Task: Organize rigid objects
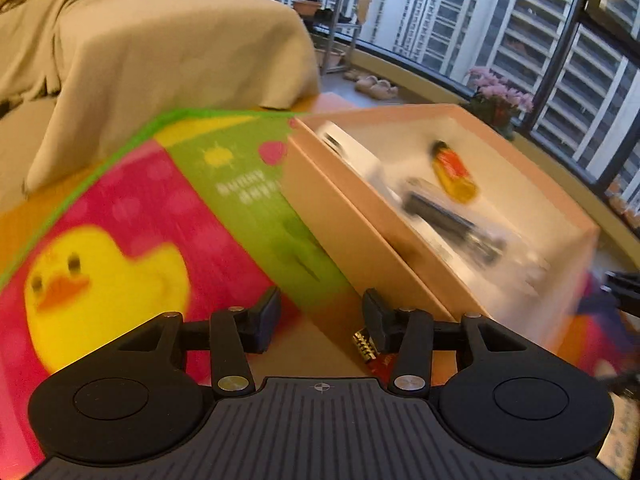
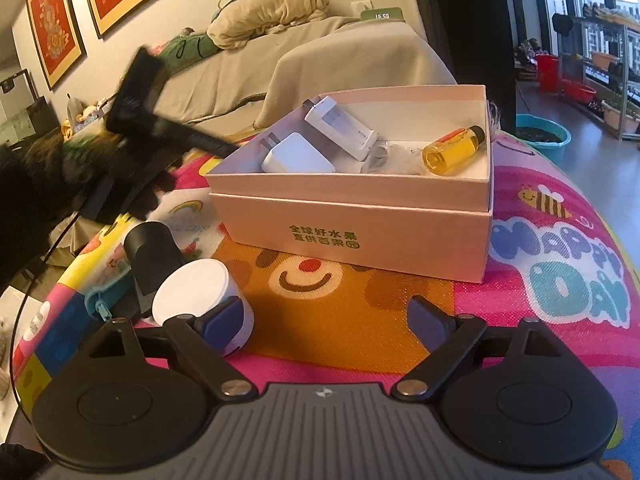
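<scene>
A pink cardboard box (image 2: pixel 352 224) stands on the colourful play mat (image 2: pixel 560 280). In it lie a white charger (image 2: pixel 298 158), a white rectangular device (image 2: pixel 342 128) and a small yellow bottle (image 2: pixel 454 151). The box also shows blurred in the left wrist view (image 1: pixel 360 224), with the bottle (image 1: pixel 454 178) and a dark object (image 1: pixel 452 224) inside. My right gripper (image 2: pixel 326 320) is open low over the mat, its left finger (image 2: pixel 222 320) against a white cylinder (image 2: pixel 200 296); a black cylinder (image 2: pixel 150 256) stands behind. My left gripper (image 1: pixel 320 316) is open and empty beside the box; a small gold object (image 1: pixel 364 346) lies below it.
A sofa with a beige cover (image 2: pixel 320 52) stands behind the mat. The left handheld unit (image 2: pixel 136 92) shows blurred at the left of the right wrist view. A teal clip (image 2: pixel 98 300) lies on the mat. Windows and a flower pot (image 1: pixel 500 100) are at the right.
</scene>
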`<state>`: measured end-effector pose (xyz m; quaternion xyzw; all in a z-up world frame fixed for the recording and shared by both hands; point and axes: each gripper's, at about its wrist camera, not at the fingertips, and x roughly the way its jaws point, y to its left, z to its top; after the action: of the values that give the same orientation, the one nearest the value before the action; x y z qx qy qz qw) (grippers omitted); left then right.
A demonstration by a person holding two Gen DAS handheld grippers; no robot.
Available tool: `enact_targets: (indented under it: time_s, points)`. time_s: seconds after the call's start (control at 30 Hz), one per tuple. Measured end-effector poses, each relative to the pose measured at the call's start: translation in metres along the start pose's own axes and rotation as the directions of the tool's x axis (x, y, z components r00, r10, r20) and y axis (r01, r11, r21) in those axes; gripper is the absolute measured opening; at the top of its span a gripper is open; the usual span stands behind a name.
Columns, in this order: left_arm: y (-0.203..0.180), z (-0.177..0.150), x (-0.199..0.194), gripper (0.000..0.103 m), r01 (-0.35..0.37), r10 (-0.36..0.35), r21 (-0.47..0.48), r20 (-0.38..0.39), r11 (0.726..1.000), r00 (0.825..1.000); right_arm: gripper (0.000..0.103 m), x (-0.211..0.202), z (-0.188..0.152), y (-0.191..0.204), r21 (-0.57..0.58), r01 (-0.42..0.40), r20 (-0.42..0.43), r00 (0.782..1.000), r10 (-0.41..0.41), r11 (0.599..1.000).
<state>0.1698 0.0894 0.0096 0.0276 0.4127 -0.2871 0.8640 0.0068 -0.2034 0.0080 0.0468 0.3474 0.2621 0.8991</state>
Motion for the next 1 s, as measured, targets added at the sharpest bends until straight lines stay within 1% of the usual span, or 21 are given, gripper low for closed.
enact_targets:
  time_s: [0.1,0.23,0.3,0.37,0.43,0.5,0.53,0.57,0.63,0.7,0.77,0.8,0.83,0.9,0.93,0.97,1.0]
  points:
    - [-0.013,-0.026,-0.017,0.050,0.009,-0.008,-0.056,0.011,0.998,1.000,0.089,0.000,0.000,0.001,-0.003,0.004,0.000,1.000,-0.004,1.000]
    - [-0.036,-0.056,-0.037,0.049,0.016,-0.014,-0.095,0.022,0.995,1.000,0.090,0.001,0.000,0.003,-0.011,0.015,-0.003,1.000,-0.015,1.000]
    - [-0.039,-0.066,-0.049,0.049,0.031,-0.026,-0.156,0.033,0.987,0.999,0.090,0.001,0.000,0.004,-0.018,0.022,-0.005,1.000,-0.022,1.000]
    - [-0.039,-0.071,-0.066,0.049,0.047,-0.028,-0.234,0.086,0.971,0.996,0.089,0.002,0.000,0.005,-0.023,0.027,-0.007,1.000,-0.027,0.999]
    - [-0.043,-0.078,-0.091,0.049,0.042,0.004,-0.282,0.162,0.958,0.987,0.089,0.002,0.000,0.006,-0.028,0.035,-0.007,0.999,-0.035,0.999]
    - [-0.055,-0.090,-0.116,0.049,0.002,0.063,-0.278,0.223,0.960,0.973,0.089,0.001,-0.001,0.006,-0.028,0.040,-0.004,0.999,-0.040,0.999]
    - [-0.064,-0.096,-0.126,0.049,-0.024,0.090,-0.269,0.235,0.963,0.968,0.089,0.001,-0.001,0.005,-0.023,0.043,-0.003,0.999,-0.043,0.999]
    - [-0.071,-0.103,-0.134,0.049,-0.043,0.107,-0.260,0.237,0.965,0.966,0.090,0.001,0.000,0.004,-0.019,0.042,-0.003,0.999,-0.042,0.999]
    - [-0.085,-0.119,-0.145,0.049,-0.068,0.124,-0.242,0.222,0.968,0.967,0.090,0.002,0.000,0.003,-0.017,0.039,-0.004,0.999,-0.040,0.999]
    - [-0.097,-0.134,-0.145,0.049,-0.119,0.160,-0.218,0.185,0.969,0.970,0.092,0.003,0.000,0.004,-0.024,0.036,-0.008,0.999,-0.036,0.999]
    - [-0.108,-0.147,-0.137,0.049,-0.184,0.212,-0.189,0.143,0.965,0.967,0.093,0.004,0.000,0.006,-0.032,0.039,-0.013,0.999,-0.039,0.999]
    - [-0.111,-0.152,-0.134,0.049,-0.200,0.226,-0.186,0.128,0.962,0.966,0.093,0.004,0.000,0.006,-0.035,0.039,-0.016,0.999,-0.039,0.999]
    - [-0.112,-0.157,-0.129,0.049,-0.198,0.223,-0.194,0.117,0.961,0.968,0.094,0.004,0.001,0.006,-0.038,0.039,-0.018,0.999,-0.040,0.999]
    - [-0.111,-0.162,-0.123,0.052,-0.171,0.198,-0.227,0.105,0.959,0.975,0.095,0.005,0.001,0.007,-0.038,0.038,-0.022,0.999,-0.038,0.999]
    - [-0.111,-0.162,-0.118,0.052,-0.165,0.194,-0.237,0.103,0.957,0.976,0.098,0.005,0.001,0.007,-0.036,0.032,-0.025,0.999,-0.033,0.999]
    - [-0.112,-0.162,-0.117,0.052,-0.166,0.198,-0.236,0.118,0.958,0.973,0.100,0.005,0.001,0.007,-0.033,0.022,-0.031,0.999,-0.023,0.999]
    - [-0.113,-0.160,-0.115,0.052,-0.154,0.187,-0.235,0.124,0.960,0.975,0.103,0.006,0.001,0.007,-0.028,0.009,-0.038,0.999,-0.010,1.000]
